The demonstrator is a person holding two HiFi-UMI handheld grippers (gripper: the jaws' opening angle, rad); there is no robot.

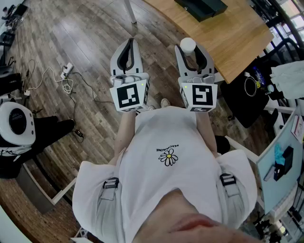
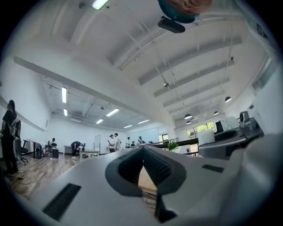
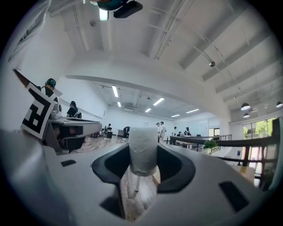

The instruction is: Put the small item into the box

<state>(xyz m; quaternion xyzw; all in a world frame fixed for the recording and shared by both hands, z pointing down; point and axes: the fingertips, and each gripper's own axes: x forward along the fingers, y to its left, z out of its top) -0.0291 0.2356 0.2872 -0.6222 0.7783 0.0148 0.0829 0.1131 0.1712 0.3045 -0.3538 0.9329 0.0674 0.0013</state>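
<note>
**A:** So why is the right gripper (image 1: 190, 50) held up in front of the chest like that?

**B:** Its fingers (image 3: 177, 167) are clamped on the small item (image 3: 143, 150), a white roll standing upright between them with its top poking past the tips. I judge it is being carried and not yet delivered.

**A:** And the left gripper (image 1: 128, 50)?

**B:** Its fingers (image 2: 157, 167) are together with nothing between them. It hangs beside the right one, seemingly idle.

**A:** Where is the box (image 1: 202, 7)?

**B:** It is a dark box on the wooden bench (image 1: 237, 35), well back from the bench's near corner. The item is off the bench altogether, over the floor (image 1: 71, 38) just short of that corner.

**A:** What about the room?

**B:** The floor is planked, with cables (image 1: 66, 78) trailing off to the left. It is a big open hall with strip lights on the ceiling and people (image 3: 160, 129) standing far off. Reaching the box probably means moving forward and to the right.
</note>
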